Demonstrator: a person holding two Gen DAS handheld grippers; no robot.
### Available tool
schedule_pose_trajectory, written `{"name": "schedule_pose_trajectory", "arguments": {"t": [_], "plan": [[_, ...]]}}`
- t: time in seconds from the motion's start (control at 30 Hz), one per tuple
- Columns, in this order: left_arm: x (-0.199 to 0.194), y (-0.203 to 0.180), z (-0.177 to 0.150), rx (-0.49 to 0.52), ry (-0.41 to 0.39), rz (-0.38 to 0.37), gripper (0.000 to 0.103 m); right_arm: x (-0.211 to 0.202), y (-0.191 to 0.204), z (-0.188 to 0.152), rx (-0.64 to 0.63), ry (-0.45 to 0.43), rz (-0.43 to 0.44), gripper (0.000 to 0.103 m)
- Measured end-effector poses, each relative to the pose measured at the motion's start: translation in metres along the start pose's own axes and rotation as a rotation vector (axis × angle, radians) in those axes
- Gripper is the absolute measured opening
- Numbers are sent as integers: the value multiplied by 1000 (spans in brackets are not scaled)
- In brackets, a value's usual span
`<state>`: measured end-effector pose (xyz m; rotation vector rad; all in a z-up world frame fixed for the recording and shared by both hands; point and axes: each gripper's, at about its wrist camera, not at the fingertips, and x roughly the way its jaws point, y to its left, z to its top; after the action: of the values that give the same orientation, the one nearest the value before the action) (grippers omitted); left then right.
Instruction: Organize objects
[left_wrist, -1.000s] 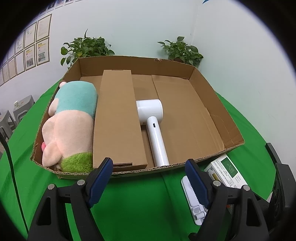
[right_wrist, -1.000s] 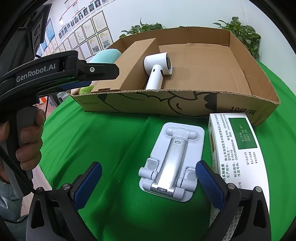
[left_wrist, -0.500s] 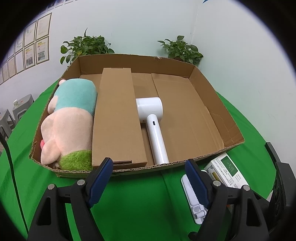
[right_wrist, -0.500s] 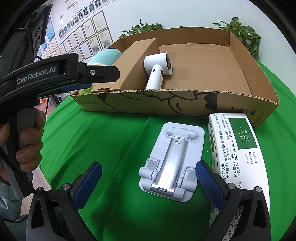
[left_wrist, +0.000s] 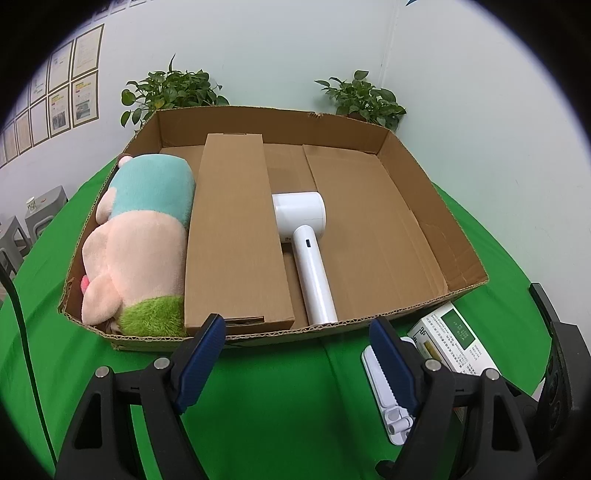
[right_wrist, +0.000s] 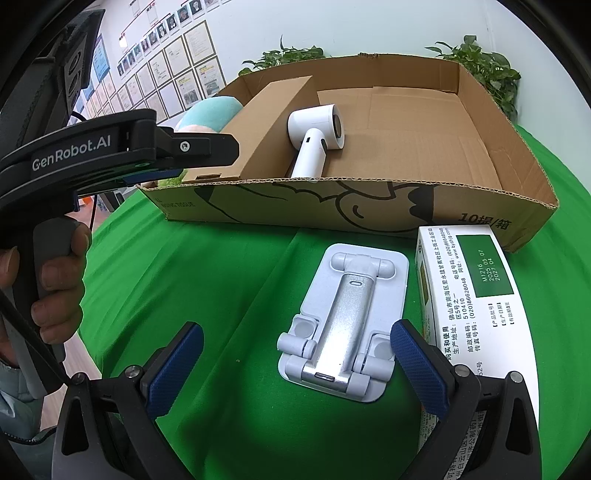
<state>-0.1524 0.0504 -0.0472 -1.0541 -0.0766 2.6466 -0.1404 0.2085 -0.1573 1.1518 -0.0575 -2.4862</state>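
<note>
While both grippers hover over the green cloth (left_wrist: 280, 387) short of the box (left_wrist: 258, 334), nothing sits between either pair of pads. At the box's left wall lies a plush toy (left_wrist: 140, 236), pressed against a long carton (left_wrist: 236, 236) that runs front to back. Just right of the carton a white dryer (left_wrist: 306, 236) lies with its handle end reaching the box's near edge; the right half of the box floor is bare cardboard. Outside, near the front wall, a folded stand (right_wrist: 347, 325) lies flat on the cloth, with a white packet (right_wrist: 476, 295) just beside it on the right. Left gripper (left_wrist: 295, 354) stands wide open and empty near the front rim. Right gripper (right_wrist: 295, 365) gapes equally wide, its right pad overlapping the stand's near right corner in the right wrist view; contact cannot be told.
</note>
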Motion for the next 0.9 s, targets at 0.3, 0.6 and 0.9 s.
{"name": "schedule_pose_trajectory", "arguments": {"t": [0.3,0.6,0.9], "plan": [[-1,0,-1,1,5,-4,80,0,1,0,0,0,0,102],[0,1,-1,2,12,-9,80,0,1,-1,0,-1,-1,102],[0,2,-1,-1,15,-10,80,1,1,0,0,-1,-1,102]]}}
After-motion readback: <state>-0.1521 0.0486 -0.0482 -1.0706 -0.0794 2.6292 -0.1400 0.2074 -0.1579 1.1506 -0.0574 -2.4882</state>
